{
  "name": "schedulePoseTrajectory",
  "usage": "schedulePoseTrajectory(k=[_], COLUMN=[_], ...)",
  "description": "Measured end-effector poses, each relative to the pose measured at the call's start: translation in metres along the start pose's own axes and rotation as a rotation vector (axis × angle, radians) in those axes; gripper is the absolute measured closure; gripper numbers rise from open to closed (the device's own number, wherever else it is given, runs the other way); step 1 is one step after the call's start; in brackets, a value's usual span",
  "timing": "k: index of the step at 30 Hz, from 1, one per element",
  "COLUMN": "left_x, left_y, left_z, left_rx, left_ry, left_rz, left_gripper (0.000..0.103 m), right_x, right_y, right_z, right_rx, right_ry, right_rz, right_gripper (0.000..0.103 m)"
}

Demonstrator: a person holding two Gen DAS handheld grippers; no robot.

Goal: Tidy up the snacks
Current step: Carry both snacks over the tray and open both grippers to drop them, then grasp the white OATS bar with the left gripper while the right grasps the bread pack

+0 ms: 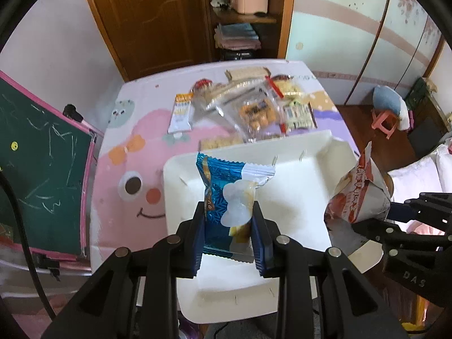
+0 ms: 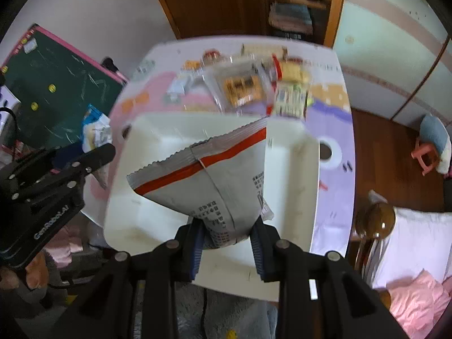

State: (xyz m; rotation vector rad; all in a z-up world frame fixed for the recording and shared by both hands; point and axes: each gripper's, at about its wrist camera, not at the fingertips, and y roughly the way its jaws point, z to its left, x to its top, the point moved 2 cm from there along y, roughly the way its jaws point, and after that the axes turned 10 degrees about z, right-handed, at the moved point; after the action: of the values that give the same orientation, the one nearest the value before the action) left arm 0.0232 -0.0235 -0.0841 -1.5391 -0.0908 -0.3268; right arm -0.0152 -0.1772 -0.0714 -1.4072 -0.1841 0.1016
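While both grippers hang above the shallow white cardboard tray (image 1: 296,175) at the near edge of the table, each has a snack pinched between its blue-padded fingers. The left gripper (image 1: 229,214) is clamped tight on a blue and silver foil packet with a pale cream picture on its front (image 1: 226,195); the packet stands up from the fingers over the tray's left half, clear of the tray floor. The right gripper (image 2: 227,233) has its jaws narrowly parted around the gathered bottom end of a grey foil bag with a red stripe and black print (image 2: 209,175), whose crimped top fans out above the tray's middle. In the left wrist view the same bag shows its orange and white front, just off the tray's right rim. Beyond the tray's far rim, a loose heap of clear-wrapped biscuit and cracker packs (image 1: 248,104) lies on the pink and lilac cartoon tablecloth (image 1: 127,152), blurred in both views.
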Motion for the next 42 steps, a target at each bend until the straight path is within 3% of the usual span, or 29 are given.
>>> schedulePoseTrajectory(k=[7, 8, 10, 11, 12, 18, 42], left_x=[-0.008, -0.009, -0.010, -0.012, -0.012, -0.014, -0.015], left_y=[0.009, 0.009, 0.008, 0.007, 0.004, -0.010, -0.049], left_z=[-0.004, -0.004, -0.003, -0.002, -0.001, -0.001, -0.003], left_rx=[0.021, 0.025, 0.029, 0.039, 0.044, 0.058, 0.075], left_ry=[-0.008, -0.011, -0.017, -0.032, -0.042, -0.048, -0.030], left_rz=[0.032, 0.035, 0.043, 0.036, 0.019, -0.030, -0.153], left_gripper=[0.074, 0.070, 0.035, 0.009, 0.005, 0.005, 0.005], right_x=[-0.005, -0.005, -0.006, -0.006, -0.007, -0.010, -0.013], right_y=[0.013, 0.014, 0.016, 0.016, 0.016, 0.006, -0.033], right_z=[-0.001, -0.003, -0.005, -0.007, -0.008, -0.010, 0.000], right_rx=[0.009, 0.010, 0.013, 0.010, 0.006, -0.002, 0.007], right_ry=[0.022, 0.036, 0.049, 0.055, 0.062, 0.072, 0.032], right_rz=[0.068, 0.076, 0.086, 0.089, 0.088, 0.055, -0.085], right_gripper=[0.070, 0.070, 0.069, 0.065, 0.059, 0.051, 0.051])
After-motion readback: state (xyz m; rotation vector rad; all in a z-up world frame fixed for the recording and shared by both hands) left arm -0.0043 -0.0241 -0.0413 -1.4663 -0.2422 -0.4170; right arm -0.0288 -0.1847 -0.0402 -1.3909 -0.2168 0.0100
